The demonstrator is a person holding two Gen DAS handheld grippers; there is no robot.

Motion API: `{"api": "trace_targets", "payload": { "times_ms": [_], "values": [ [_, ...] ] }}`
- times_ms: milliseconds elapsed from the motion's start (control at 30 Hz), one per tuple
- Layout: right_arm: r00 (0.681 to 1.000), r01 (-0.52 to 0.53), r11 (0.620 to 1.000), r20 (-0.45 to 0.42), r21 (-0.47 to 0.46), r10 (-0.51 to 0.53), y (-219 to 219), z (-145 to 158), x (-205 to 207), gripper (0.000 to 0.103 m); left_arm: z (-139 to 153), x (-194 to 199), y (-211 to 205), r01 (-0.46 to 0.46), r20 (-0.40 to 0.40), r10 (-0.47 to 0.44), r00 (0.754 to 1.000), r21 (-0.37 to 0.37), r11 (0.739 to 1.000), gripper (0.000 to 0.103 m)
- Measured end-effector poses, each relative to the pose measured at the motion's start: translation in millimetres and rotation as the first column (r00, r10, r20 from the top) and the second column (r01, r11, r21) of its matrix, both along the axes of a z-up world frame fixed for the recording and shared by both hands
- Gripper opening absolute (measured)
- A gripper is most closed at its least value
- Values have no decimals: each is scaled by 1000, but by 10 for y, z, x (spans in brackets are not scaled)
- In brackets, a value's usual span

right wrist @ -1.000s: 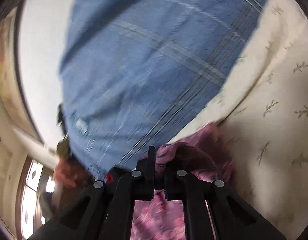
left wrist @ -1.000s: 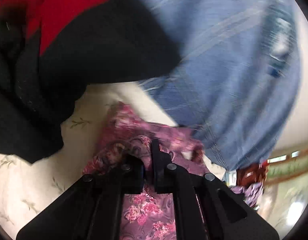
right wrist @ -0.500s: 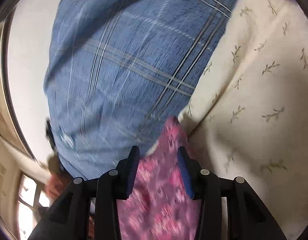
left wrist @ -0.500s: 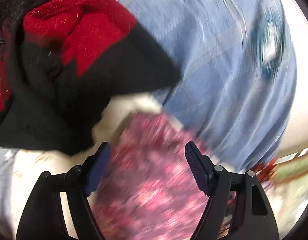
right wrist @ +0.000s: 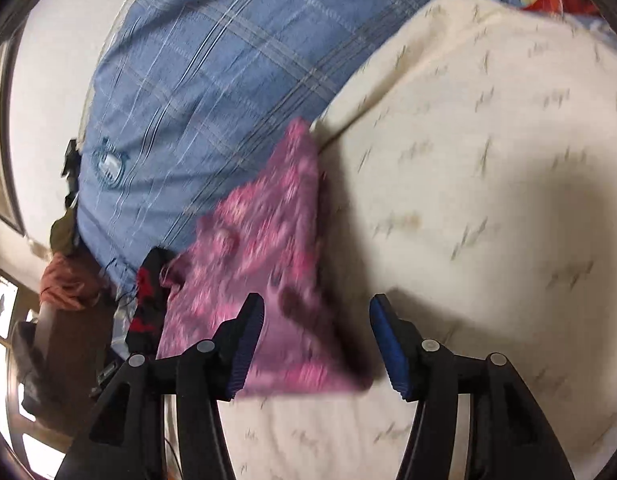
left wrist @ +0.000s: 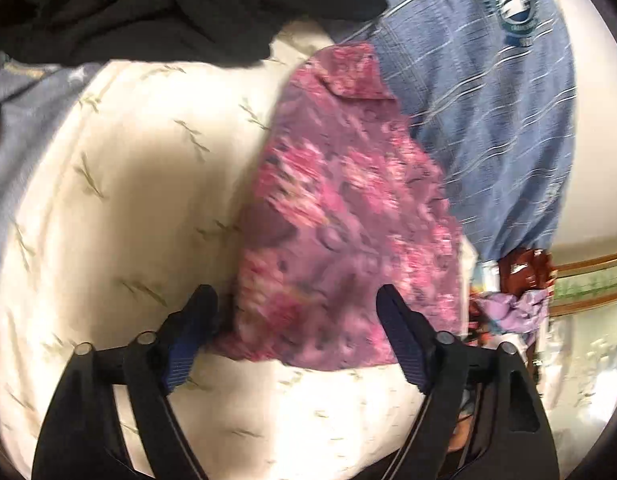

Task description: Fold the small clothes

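from the left wrist camera, i am seeing my left gripper (left wrist: 296, 320) with its jaws opening, spread wide and pressing on nothing. the near edge of the pink floral garment (left wrist: 340, 216) is lying in the gap between the blue pads (left wrist: 396, 340), loose, untouched by either one. that garment is resting flat on the cream bedspread (left wrist: 140, 184), the one with the little sprig print, and its collar end is pointing away from me toward a blue plaid pillow (left wrist: 488, 112) with a round crest. a black and red garment (left wrist: 180, 4) is piled at the top of the frame, overlapping the bedspread's far edge. much of the view is blurring.

from the right wrist camera, i am watching my right gripper (right wrist: 316, 344) opening too, its jaws apart and clamping nothing. the pink floral garment (right wrist: 264, 264) is lying on the cream bedspread (right wrist: 488, 168), its near corner sitting between the pads, mostly toward the left-hand one. beyond it the blue plaid pillow (right wrist: 196, 92) is leaning against the bedspread, and a strip of the black and red garment (right wrist: 146, 296) is showing just left of the pink cloth.
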State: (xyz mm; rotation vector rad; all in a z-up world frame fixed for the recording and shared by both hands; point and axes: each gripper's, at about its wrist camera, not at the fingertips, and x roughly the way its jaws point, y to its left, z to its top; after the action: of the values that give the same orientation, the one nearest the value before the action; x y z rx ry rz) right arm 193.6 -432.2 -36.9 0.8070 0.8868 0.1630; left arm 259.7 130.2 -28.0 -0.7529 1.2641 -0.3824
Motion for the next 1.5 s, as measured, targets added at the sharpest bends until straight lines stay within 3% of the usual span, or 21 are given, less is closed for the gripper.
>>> {"api": "trace_targets", "payload": {
  "times_ms": [33, 67, 100, 133, 267, 333, 500, 600, 700, 767, 800, 833, 900, 1000, 1100, 1167, 1200, 1267, 1367, 1433, 1500],
  "values": [
    [1000, -19, 999, 12, -41, 19, 96, 4, 2, 54, 4, -20, -27, -9, -8, 9, 1000, -21, 1000, 79],
    [999, -29, 995, 26, -98, 32, 177, 44, 7, 38, 13, -31, -57, -13, -11, 13, 1000, -29, 999, 54],
    [998, -48, 993, 32, -105, 51, 208, 72, 21, 7, 31, -51, -94, -2, -15, 2, 1000, -34, 999, 22],
    [997, -54, 995, 46, -81, 58, 214, 139, 26, 8, 51, -74, -137, 14, -19, -14, 1000, -39, 999, 18],
    [983, 26, 997, 182, -76, -12, 89, 538, -187, 5, 116, -220, -175, -23, 20, 22, 1000, 50, 998, 18],
    [985, 57, 997, 165, -58, -46, -26, 500, -261, 4, 15, -271, -73, -48, 0, 48, 999, 42, 998, 17],
    [997, 73, 994, 12, -78, -73, -104, 76, -269, 4, -181, -327, 96, -67, -49, 69, 996, 44, 997, 15],
    [992, 127, 984, 8, -124, -127, -76, 141, -325, 11, -39, -449, 124, -36, -19, 37, 999, 62, 997, 15],
    [982, 176, 970, 103, -168, -160, -49, 444, -402, 13, 229, -589, 53, 19, 71, -21, 997, 34, 999, 14],
    [980, 131, 977, 171, -166, -102, 69, 605, -314, 22, 450, -540, -80, 29, 149, -41, 988, 83, 996, 17],
    [981, 101, 979, 182, -175, -69, 147, 657, -227, 32, 533, -471, -170, 39, 189, -59, 980, 109, 993, 25],
    [982, 69, 981, 186, -180, -35, 244, 689, -114, 34, 593, -387, -257, 34, 217, -64, 974, 141, 989, 30],
    [982, 24, 982, 186, -187, 12, 443, 684, 108, 34, 623, -198, -432, 8, 255, -66, 965, 222, 975, 55],
    [987, 4, 982, 158, -189, 27, 622, 558, 386, 34, 411, 72, -644, 3, 217, -86, 972, 356, 935, 56],
    [995, 30, 973, 103, -231, -7, 609, 288, 562, 33, 81, 157, -681, 12, 162, -89, 983, 423, 906, 56],
    [1000, 21, 968, 26, -249, -15, 554, 12, 652, 20, 72, 93, -672, 6, 211, -108, 971, 436, 900, 56],
    [997, 45, 970, 65, -241, -30, 495, -7, 611, 11, 86, 75, -667, 13, 212, -120, 970, 445, 895, 56],
    [998, 44, 973, 41, -225, -36, 439, -9, 605, 7, 150, 74, -609, 34, 202, -128, 971, 414, 909, 56],
    [997, 67, 967, 61, -245, -54, 496, 163, 626, 21, 394, 239, -519, 31, 228, -102, 968, 295, 955, 56],
    [993, 62, 967, 111, -246, -35, 573, 279, 701, 27, 545, 448, -554, 19, 261, -99, 960, 290, 957, 57],
    [992, 42, 972, 122, -231, -14, 662, 345, 859, 29, 615, 691, -671, 33, 271, -129, 954, 335, 942, 59]
  ]
}}
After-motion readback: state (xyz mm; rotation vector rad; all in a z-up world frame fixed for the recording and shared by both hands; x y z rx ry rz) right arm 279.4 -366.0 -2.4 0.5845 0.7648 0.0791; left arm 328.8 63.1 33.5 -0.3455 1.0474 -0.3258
